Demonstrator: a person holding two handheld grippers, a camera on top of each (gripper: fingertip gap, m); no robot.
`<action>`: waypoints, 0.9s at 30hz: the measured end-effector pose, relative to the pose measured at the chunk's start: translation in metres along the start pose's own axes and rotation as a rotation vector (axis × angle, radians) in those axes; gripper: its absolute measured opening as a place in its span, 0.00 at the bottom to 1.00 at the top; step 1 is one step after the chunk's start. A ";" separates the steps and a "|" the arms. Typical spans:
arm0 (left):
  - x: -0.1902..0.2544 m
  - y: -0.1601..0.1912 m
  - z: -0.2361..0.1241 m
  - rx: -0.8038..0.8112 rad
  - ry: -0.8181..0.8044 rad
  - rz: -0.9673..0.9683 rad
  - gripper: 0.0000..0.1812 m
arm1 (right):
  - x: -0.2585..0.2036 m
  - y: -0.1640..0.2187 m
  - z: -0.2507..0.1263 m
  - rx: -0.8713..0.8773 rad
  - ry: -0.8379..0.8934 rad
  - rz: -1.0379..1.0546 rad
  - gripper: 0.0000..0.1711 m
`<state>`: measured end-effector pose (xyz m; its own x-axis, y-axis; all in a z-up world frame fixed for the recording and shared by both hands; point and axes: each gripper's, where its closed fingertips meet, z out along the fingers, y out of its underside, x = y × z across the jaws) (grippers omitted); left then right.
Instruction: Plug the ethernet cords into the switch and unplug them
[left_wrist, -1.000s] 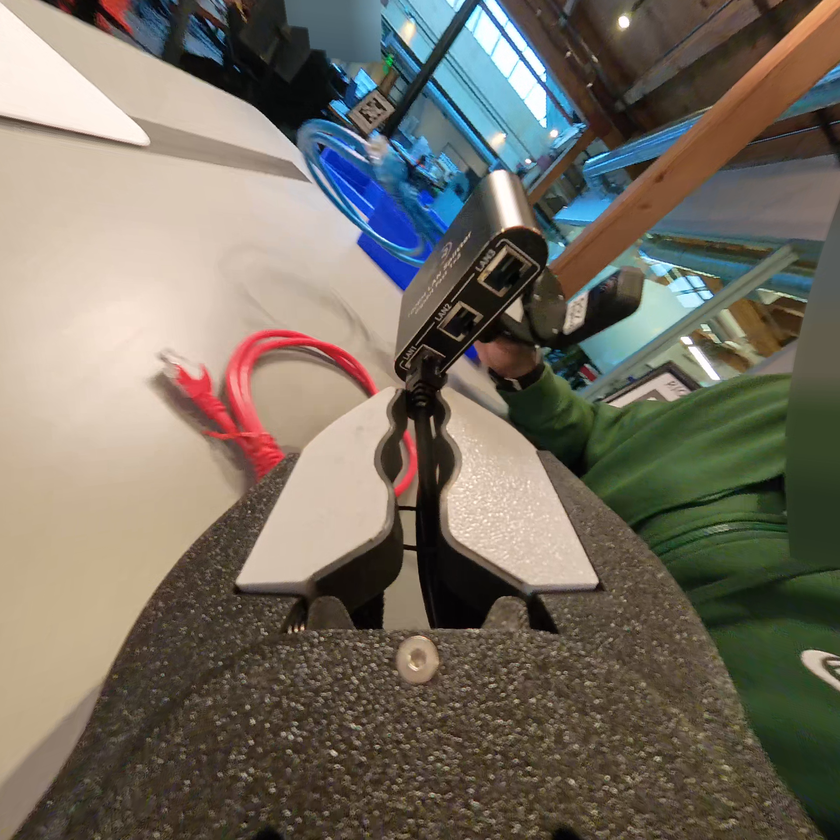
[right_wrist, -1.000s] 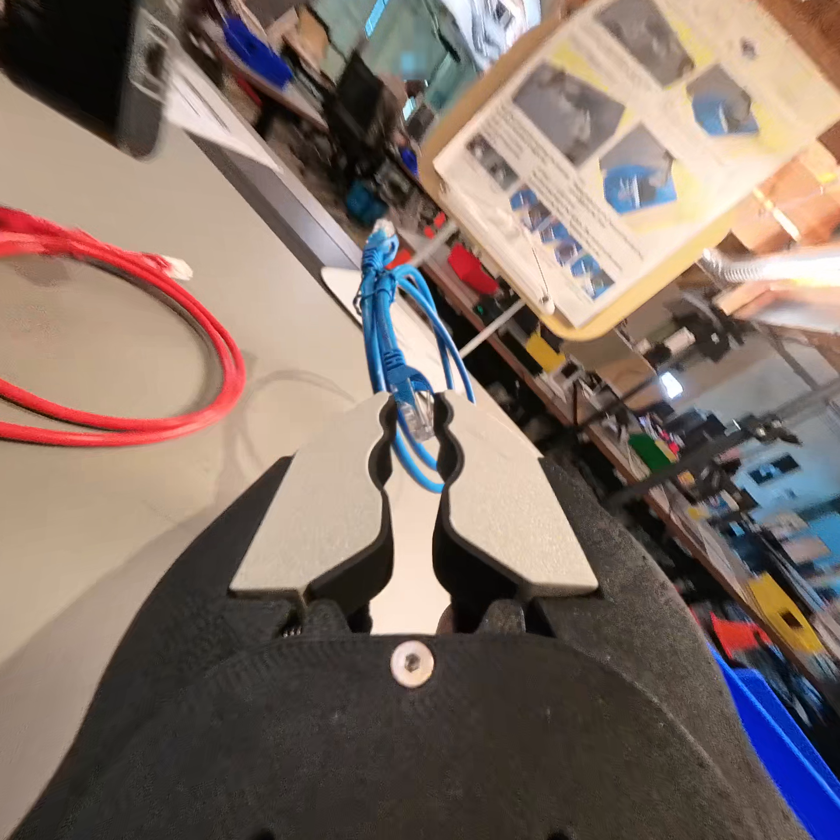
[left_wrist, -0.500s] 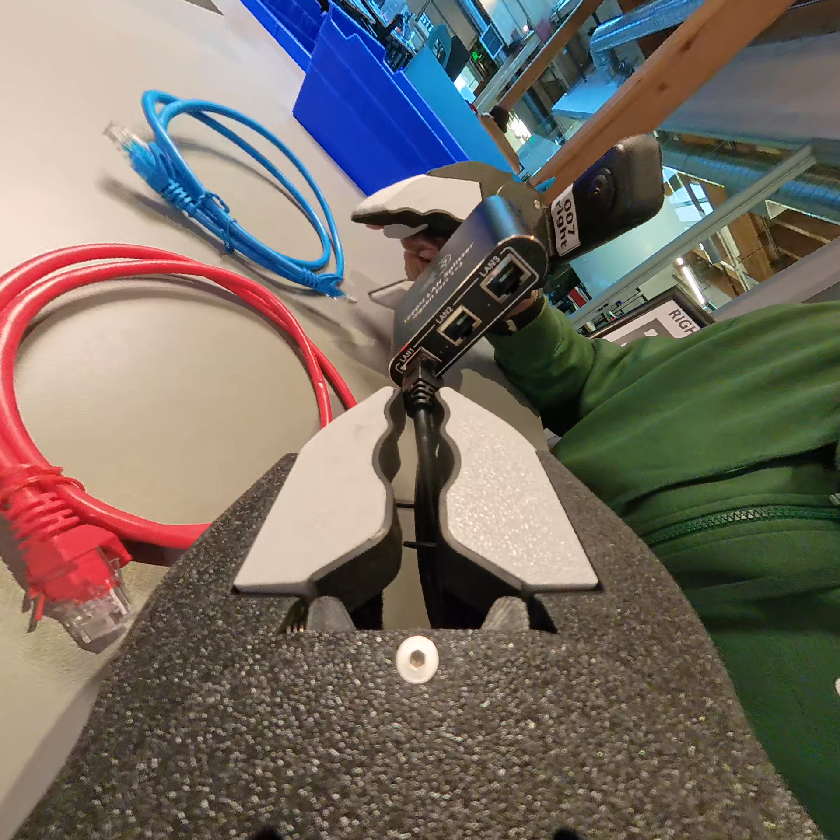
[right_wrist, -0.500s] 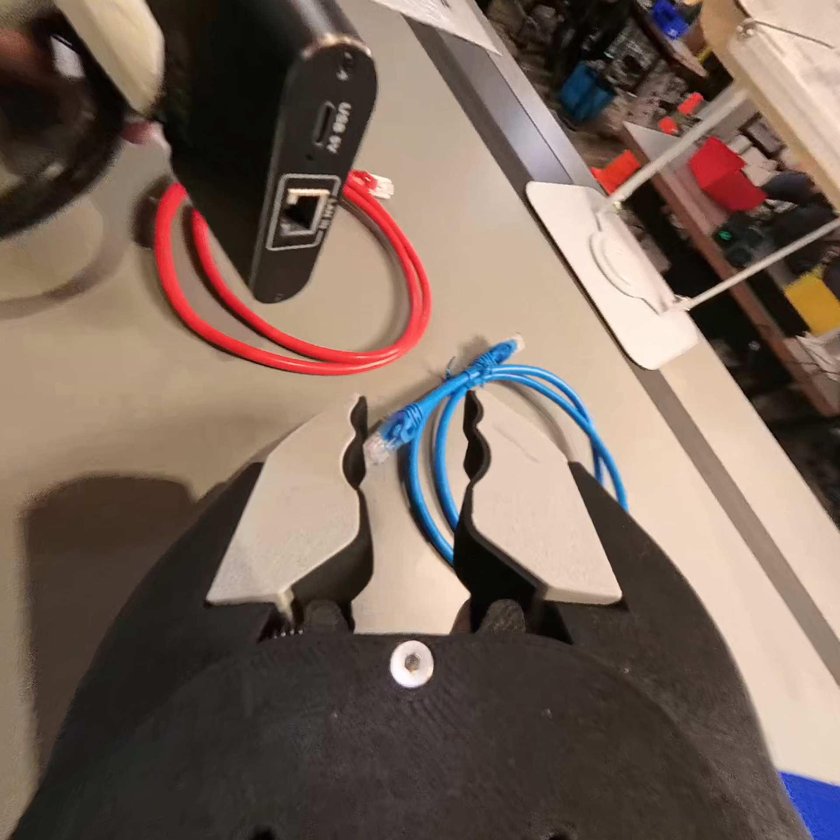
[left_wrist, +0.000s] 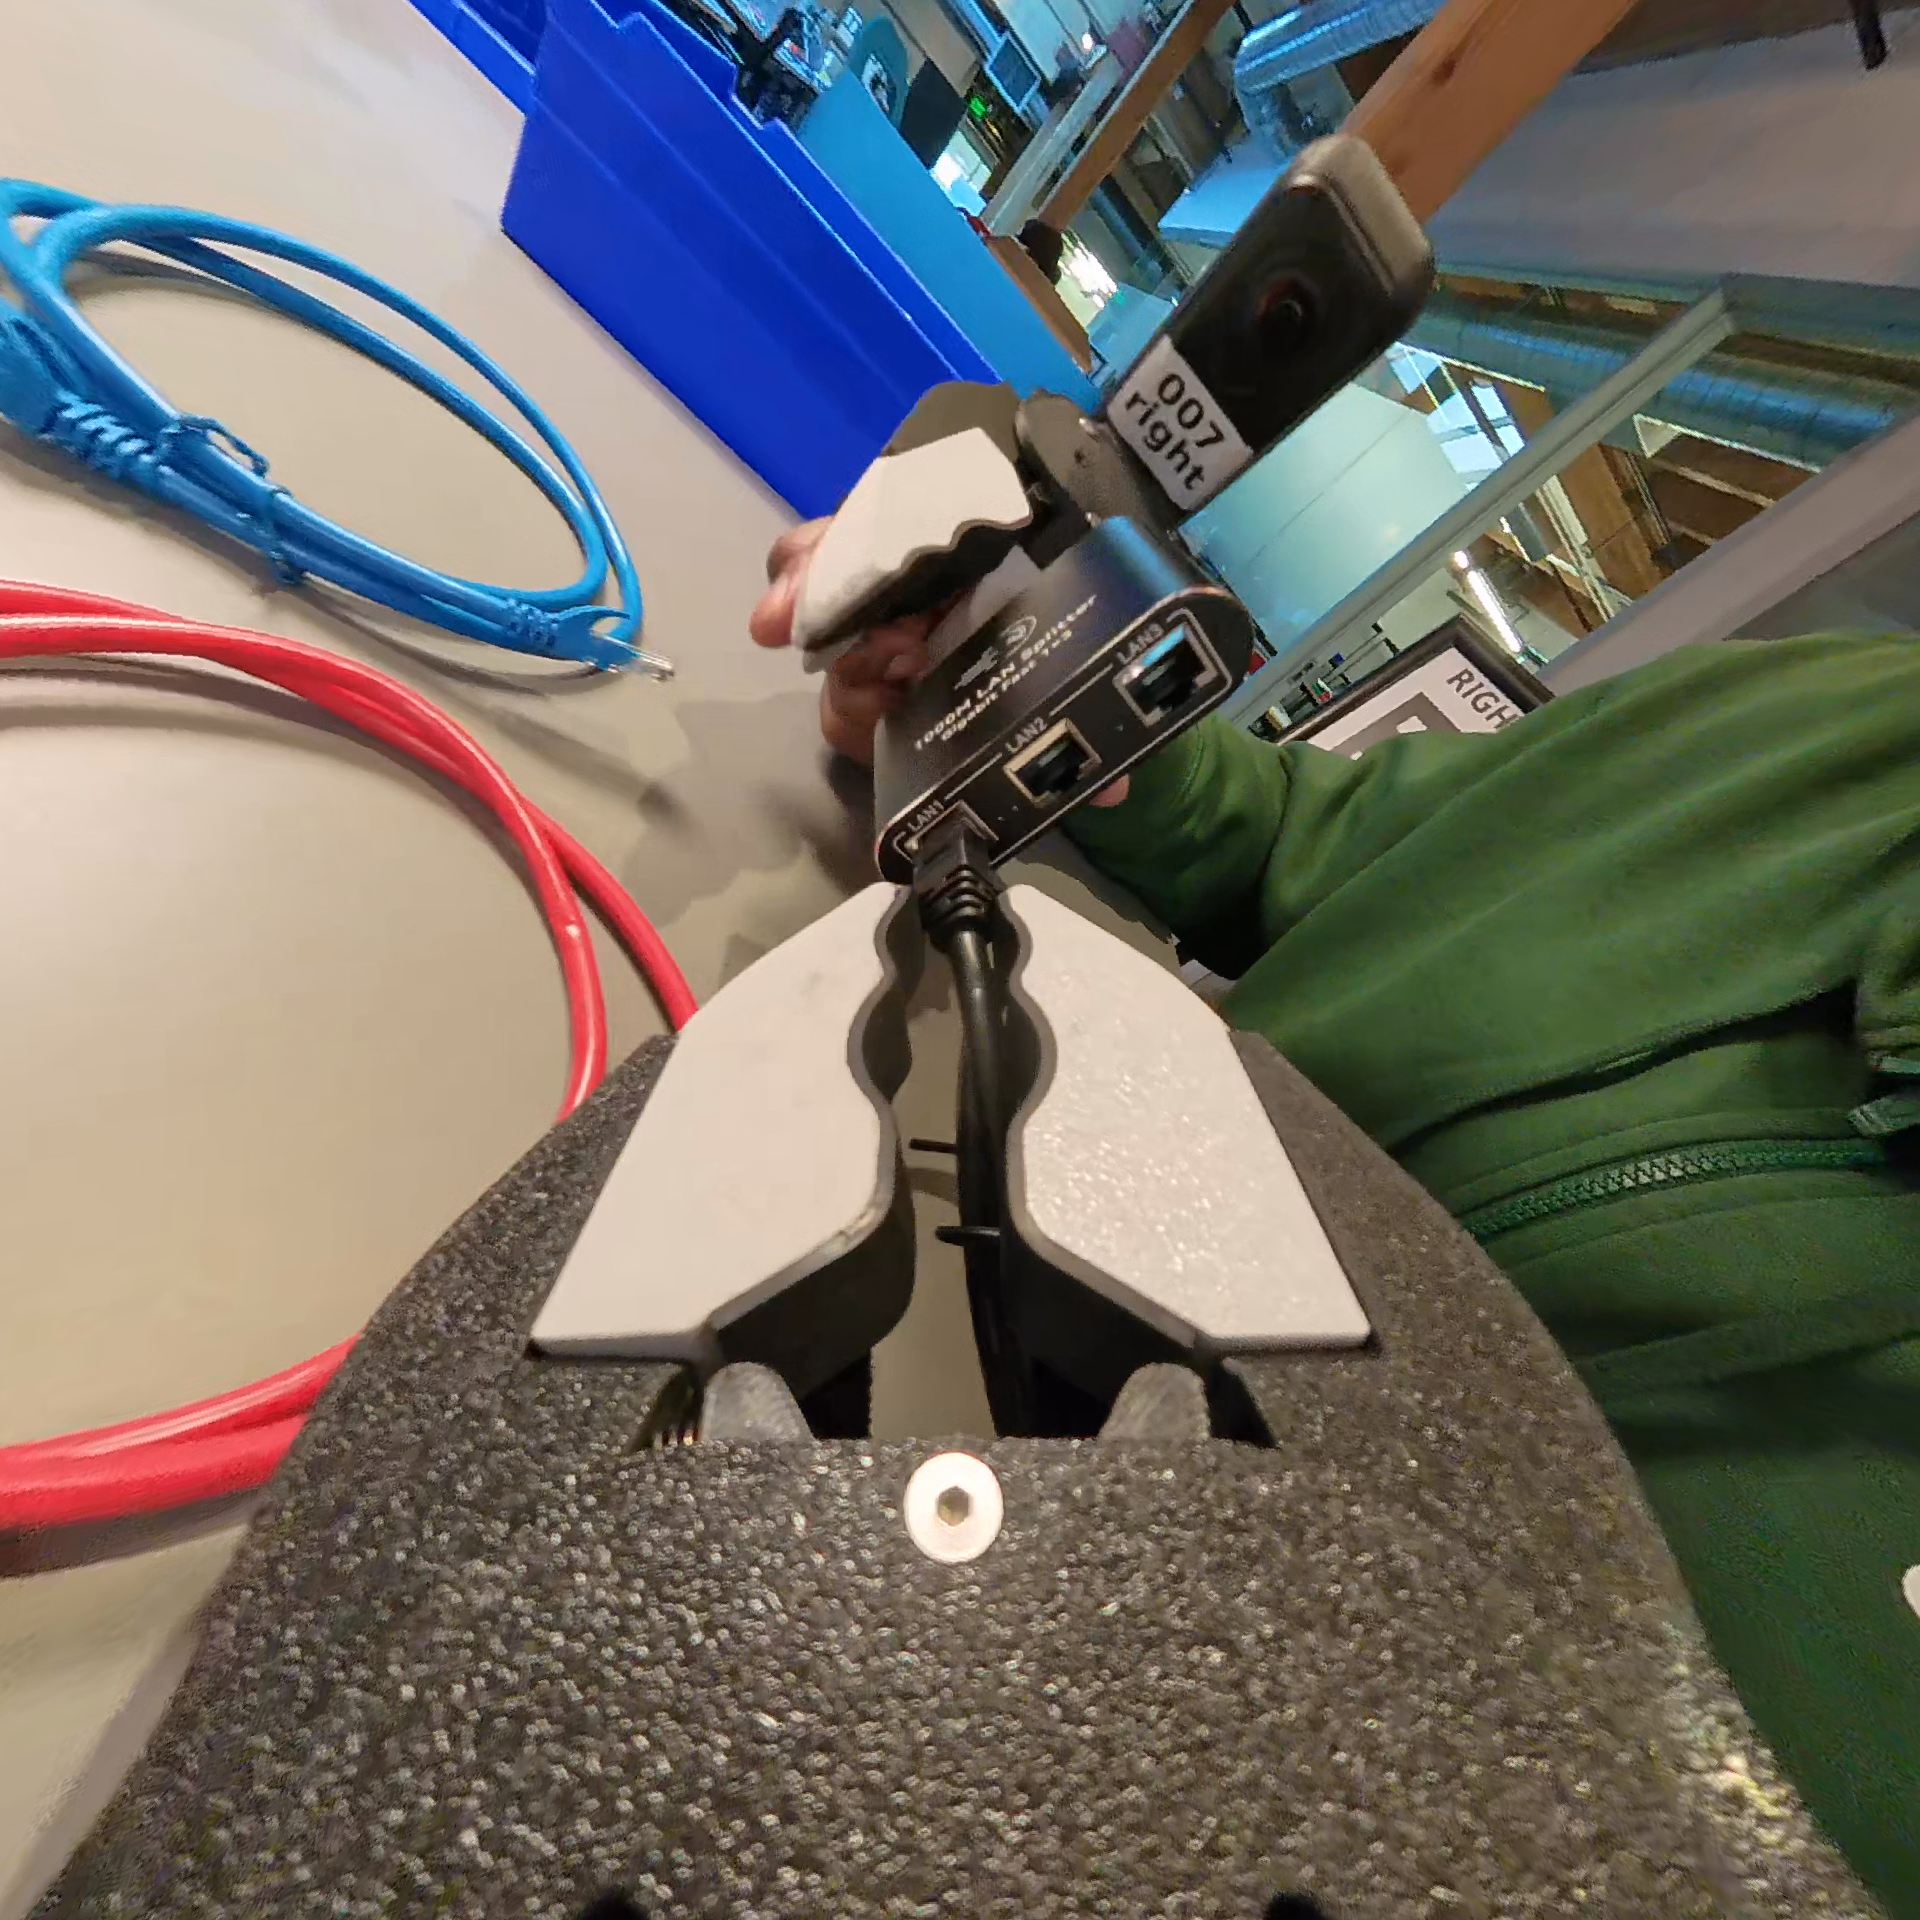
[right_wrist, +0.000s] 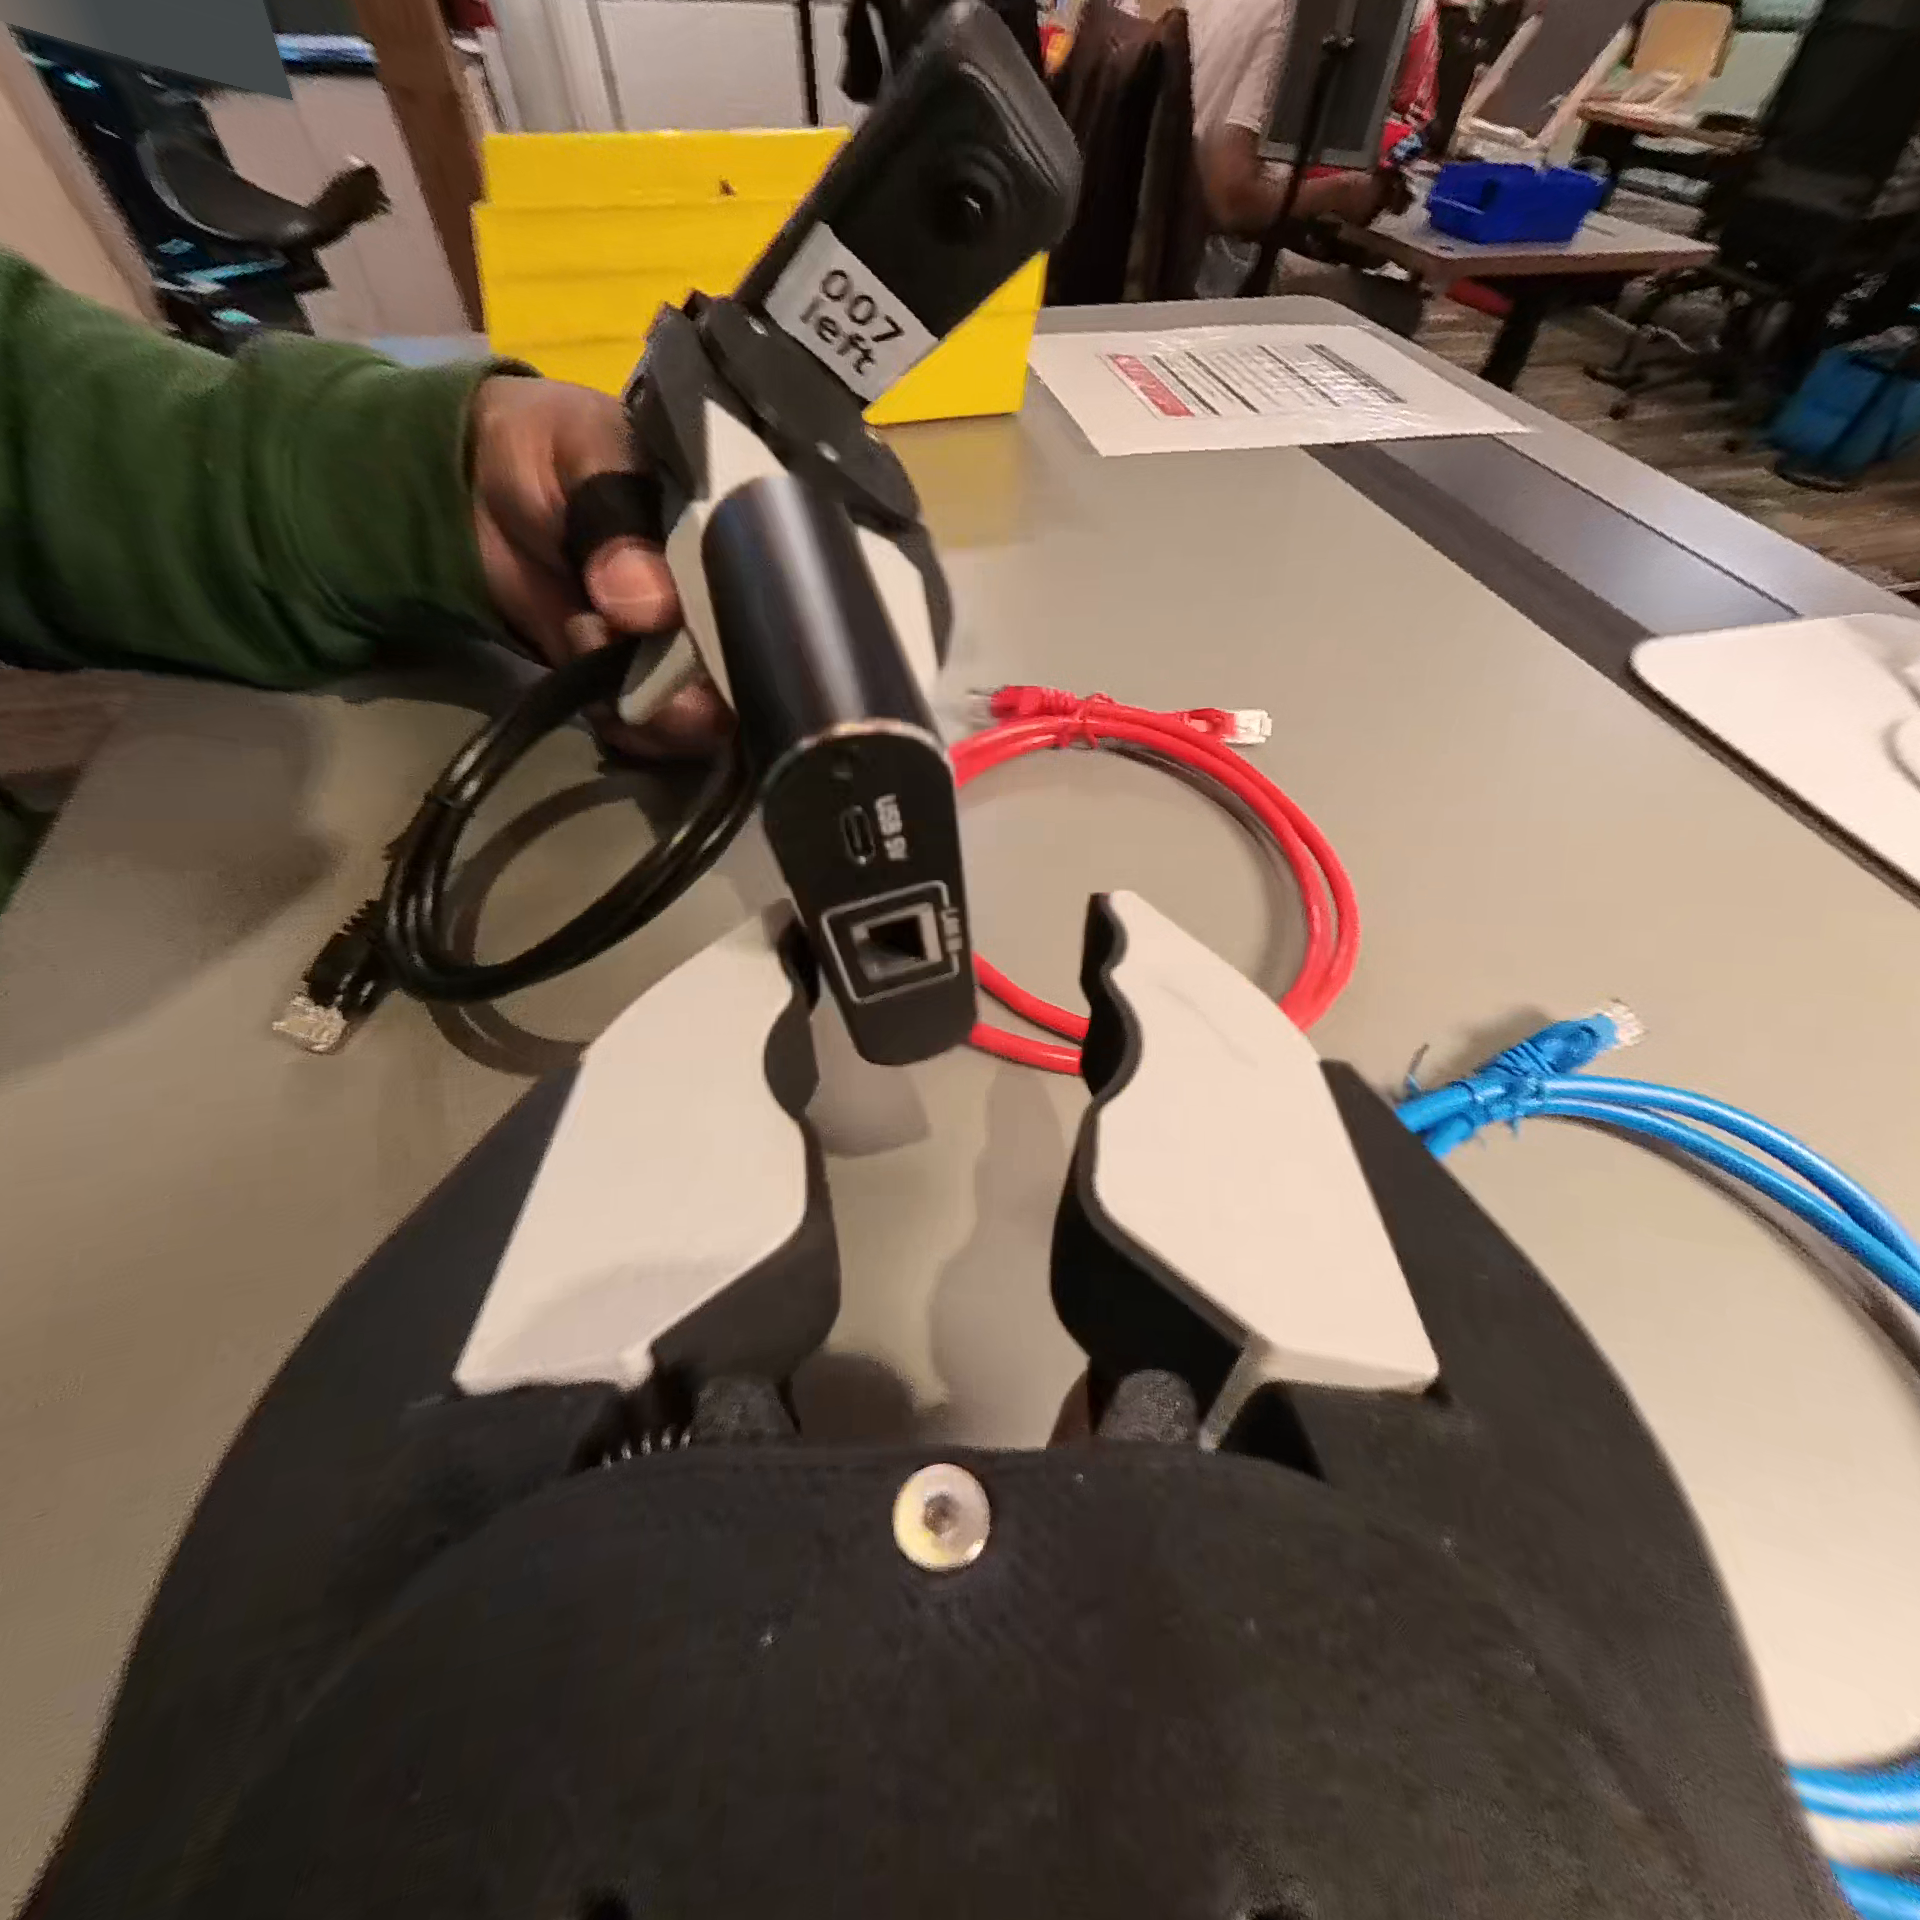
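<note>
- Tongs on the left are narrowed around the black cord just behind its plug, which sits in the end port of the switch; the grip looks the same as a second ago.
- Tongs on the right now stand wide with nothing between them. A second ago they pinched the plug of the blue cord; half a second ago they had opened over it on the table.
- That blue cord now lies loose on the table to the right of these tongs, so it has been let go, not plugged in.
- Right tongs have swung to the switch: its far end, with a single port, sits between the open fingers, close against the left finger; whether they touch I cannot tell.
- Switch is held off the table, carried only by the black cord's plug and the left tongs.
- Red cord lies coiled on the table beyond the switch, unplugged; the black cord's free end rests on the table too.
- My reading: one cord is in and two ports stay empty, and the right tongs seem about to close on the switch body to steady it.
</note>
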<state>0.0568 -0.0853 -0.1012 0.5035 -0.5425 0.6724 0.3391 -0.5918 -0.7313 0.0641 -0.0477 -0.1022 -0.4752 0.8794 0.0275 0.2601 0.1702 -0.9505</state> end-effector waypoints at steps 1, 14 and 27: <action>0.001 0.000 0.001 -0.001 0.003 0.007 0.08 | -0.004 -0.001 0.000 0.012 -0.026 0.003 0.23; 0.020 -0.036 -0.023 0.098 -0.110 0.419 0.25 | -0.014 0.005 0.000 -0.024 -0.113 0.073 0.15; 0.021 0.010 0.017 -0.102 -0.050 0.471 0.18 | -0.044 -0.005 0.004 0.023 -0.224 -0.010 0.15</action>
<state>0.0837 -0.0925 -0.0961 0.6223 -0.7375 0.2623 -0.0132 -0.3450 -0.9385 0.0805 -0.0893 -0.1004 -0.6532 0.7566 -0.0300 0.2367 0.1664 -0.9572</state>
